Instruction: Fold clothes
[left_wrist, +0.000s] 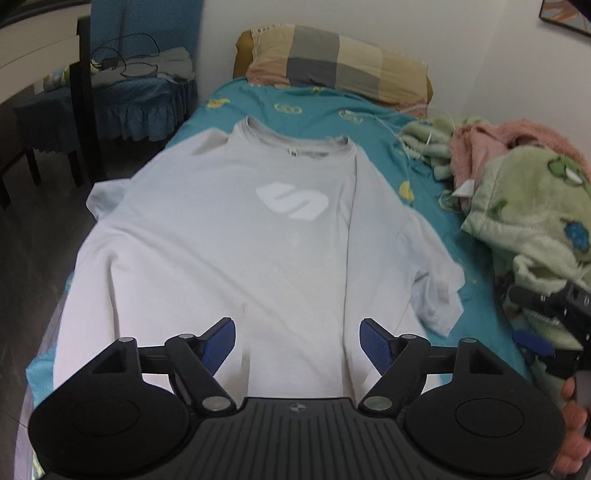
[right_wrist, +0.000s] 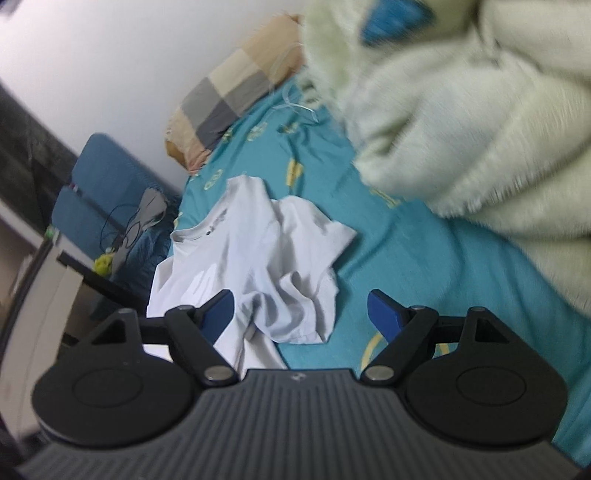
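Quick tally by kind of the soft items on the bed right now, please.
T-shirt: 1, pale grey, spread flat
Pillow: 1, checked
Fleece blanket, green: 1
Pink fleece item: 1
Total: 4

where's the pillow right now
In the left wrist view the pillow lies at the far end of the bed, beyond the t-shirt collar.

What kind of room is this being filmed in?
Most likely a bedroom. A bed with a teal sheet has a checked pillow at its head, a white T-shirt spread on it, and fleecy blankets heaped along the wall side.
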